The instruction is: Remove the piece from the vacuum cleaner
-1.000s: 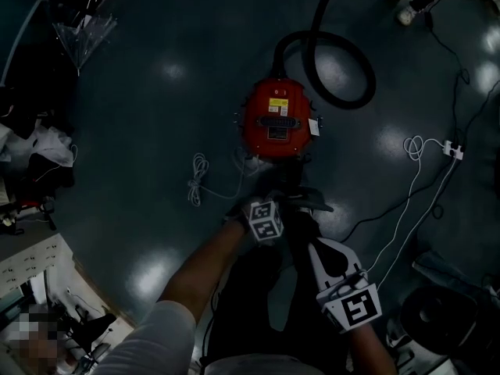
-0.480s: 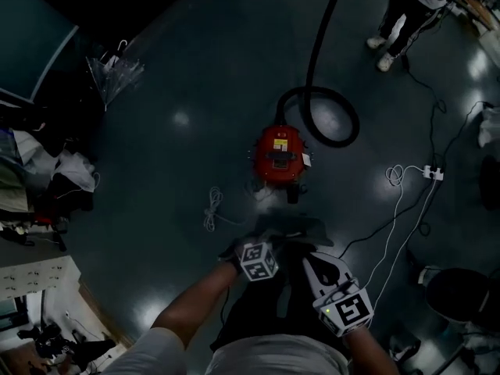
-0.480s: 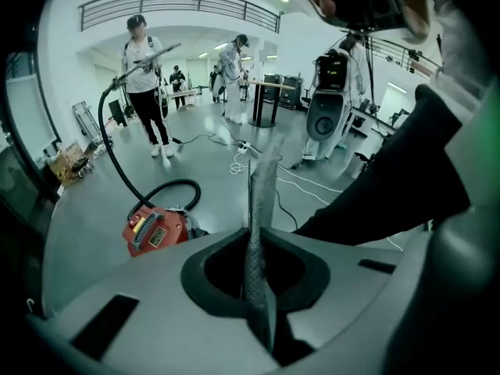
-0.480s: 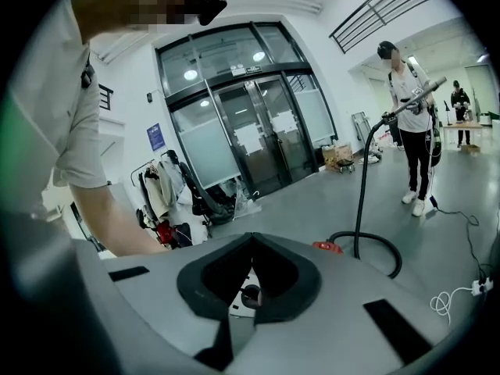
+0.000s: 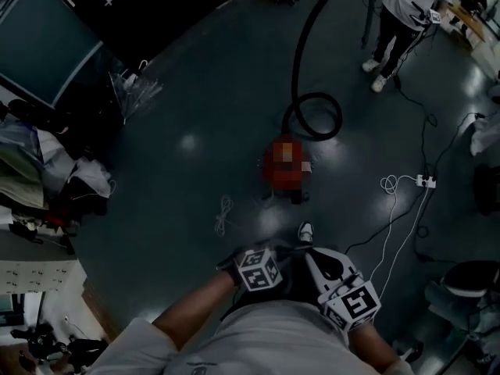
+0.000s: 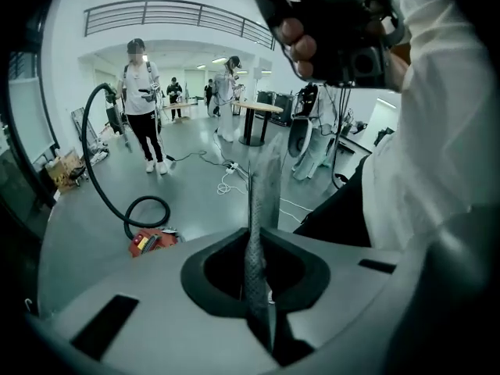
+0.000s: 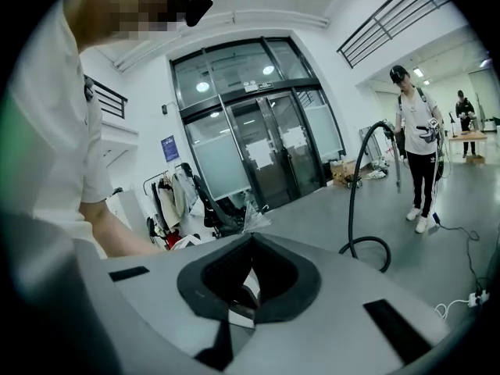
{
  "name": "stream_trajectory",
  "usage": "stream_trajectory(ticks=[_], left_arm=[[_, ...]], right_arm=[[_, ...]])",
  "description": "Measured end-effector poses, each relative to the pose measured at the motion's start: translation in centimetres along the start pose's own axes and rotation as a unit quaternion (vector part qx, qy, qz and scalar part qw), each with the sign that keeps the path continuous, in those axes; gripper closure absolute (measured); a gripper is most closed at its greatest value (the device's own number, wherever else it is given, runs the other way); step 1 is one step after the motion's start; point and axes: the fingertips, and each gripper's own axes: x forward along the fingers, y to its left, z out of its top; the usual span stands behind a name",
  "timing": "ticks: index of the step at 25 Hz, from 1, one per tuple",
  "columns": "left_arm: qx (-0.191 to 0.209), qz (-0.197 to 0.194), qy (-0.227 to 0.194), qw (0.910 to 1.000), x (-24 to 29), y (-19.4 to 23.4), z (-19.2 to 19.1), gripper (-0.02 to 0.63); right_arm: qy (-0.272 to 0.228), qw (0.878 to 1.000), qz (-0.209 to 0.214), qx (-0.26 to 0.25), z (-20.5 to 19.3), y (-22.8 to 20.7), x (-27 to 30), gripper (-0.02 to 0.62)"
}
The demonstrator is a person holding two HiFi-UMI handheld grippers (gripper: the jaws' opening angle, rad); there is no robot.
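Observation:
The red vacuum cleaner (image 5: 287, 162) stands on the dark floor ahead of me, and its black hose (image 5: 312, 116) loops behind it and runs up out of view. The left gripper view shows the vacuum cleaner (image 6: 152, 241) low at the left. My left gripper (image 5: 269, 250) is close to my body. It (image 6: 254, 237) is shut on a thin grey textured piece (image 6: 258, 201), seen edge-on and sticking up past the tips. My right gripper (image 5: 314, 255) is beside it, and its (image 7: 250, 239) tips meet. A pale scrap shows in the hollow behind them; I cannot tell what it is.
White cables (image 5: 225, 213) lie left of the vacuum cleaner, and a power strip (image 5: 426, 180) with cords lies to the right. A person (image 5: 402, 10) stands by the hose at the far right. Clothes (image 5: 78, 178) and a clear umbrella (image 5: 137, 88) are on the left.
The head view has risen and pulled back, so the vacuum cleaner looks smaller and farther away. Both grippers have come back toward my body, and the left one still holds the grey piece.

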Motion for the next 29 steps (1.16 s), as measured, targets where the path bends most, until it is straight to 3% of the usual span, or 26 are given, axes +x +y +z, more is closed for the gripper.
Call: stream_trajectory(ticks=[6, 17, 29], left_arm=[[0.013, 0.003, -0.021, 0.9997, -2.4, -1.5, 2.2, 0.578], [0.020, 0.018, -0.023, 0.9994, -4.1, -0.6, 2.4, 0.578], [0.011, 0.012, -0.027, 0.9995, -3.7, -0.6, 1.4, 0.578]], right_arm=[[-0.014, 1.000, -0.008, -0.021, 1.4, 1.3, -1.1, 0.578], [-0.031, 0.997, -0.057, -0.033, 2.3, -0.5, -2.2, 0.579], [-0.016, 0.998, -0.057, -0.029, 0.8, -0.5, -1.2, 0.580]])
